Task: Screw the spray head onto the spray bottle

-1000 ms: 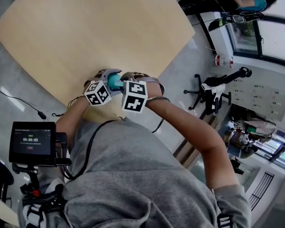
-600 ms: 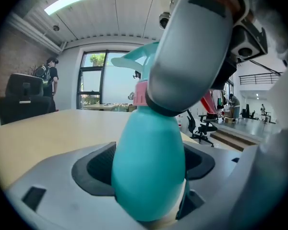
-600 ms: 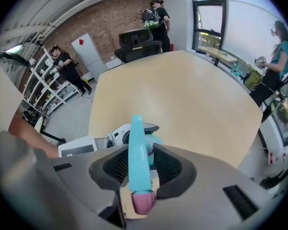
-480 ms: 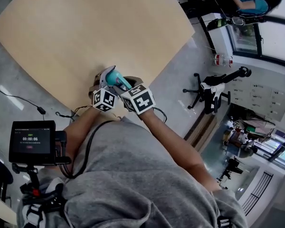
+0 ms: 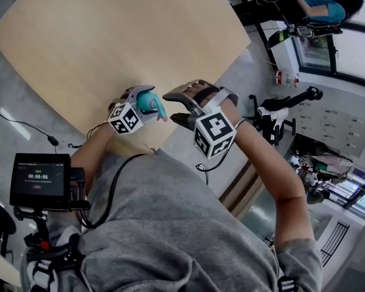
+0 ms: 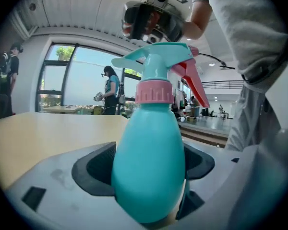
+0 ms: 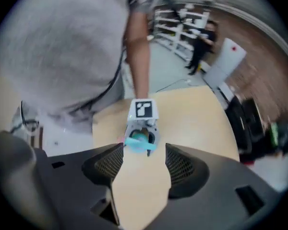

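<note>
Clamps the spray bottle [image 6: 149, 171] upright in the left gripper [image 5: 141, 100] at the near edge of the table [image 5: 109, 35]. Presses both pads on the round belly, jaws spread wide around it. Points almost level across the table, left forearm tucked close to the body. Carries the spray head [image 6: 156, 66] on the neck, with the pink collar [image 6: 154, 91] down on the shoulder and the red trigger [image 6: 194, 83] on the side toward the person's body.

Holds the right gripper [image 5: 173, 107] above and to the right of the bottle, over the table's near edge. Aims steeply down, marker cube [image 5: 214, 134] facing up, forearm reaching out from the body. Spreads its jaws wide with nothing in them; shows only bare table in the gap, and the bottle top well below.

Half a second earlier, sat tight beside the left gripper, jaws half closed at the spray head. Since then has lifted clear, rolled at the wrist and swung right. Has just been opening those jaws, with nothing between them. Same grip and same place on the left.
</note>
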Available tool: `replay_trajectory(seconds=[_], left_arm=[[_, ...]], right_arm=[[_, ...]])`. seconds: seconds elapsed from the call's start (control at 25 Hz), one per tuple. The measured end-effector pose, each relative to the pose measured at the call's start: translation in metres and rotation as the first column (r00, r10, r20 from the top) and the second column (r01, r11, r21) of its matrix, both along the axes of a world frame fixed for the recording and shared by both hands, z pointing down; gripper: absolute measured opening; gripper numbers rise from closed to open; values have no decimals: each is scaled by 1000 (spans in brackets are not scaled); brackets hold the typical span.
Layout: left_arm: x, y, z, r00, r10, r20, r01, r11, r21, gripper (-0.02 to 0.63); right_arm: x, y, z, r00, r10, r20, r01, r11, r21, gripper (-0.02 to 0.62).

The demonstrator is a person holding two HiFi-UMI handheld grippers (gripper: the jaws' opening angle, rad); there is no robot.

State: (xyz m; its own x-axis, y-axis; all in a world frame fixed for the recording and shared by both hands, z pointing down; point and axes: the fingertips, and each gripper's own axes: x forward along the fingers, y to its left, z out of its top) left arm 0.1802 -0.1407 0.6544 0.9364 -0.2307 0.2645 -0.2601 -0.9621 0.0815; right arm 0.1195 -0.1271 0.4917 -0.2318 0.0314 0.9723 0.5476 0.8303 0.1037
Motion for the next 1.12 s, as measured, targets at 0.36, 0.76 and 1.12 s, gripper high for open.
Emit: replay_trajectory(seconds=[0.36,0.76,1.12], left_arm=[[3,7,4,985,172,13,-171,985,-14,379],[7,7,2,991,131,-11,-131,991,-26,379],[1,-2,2,969,-248,-18,248,968,-36,382]], right_arm=[[0,14,80,797,-585,-151,596,803,31,259],[3,10,105,983,52,-176,-67,994,-81,132],[10,-3,104,172,983,61,-959,181,-216,133]])
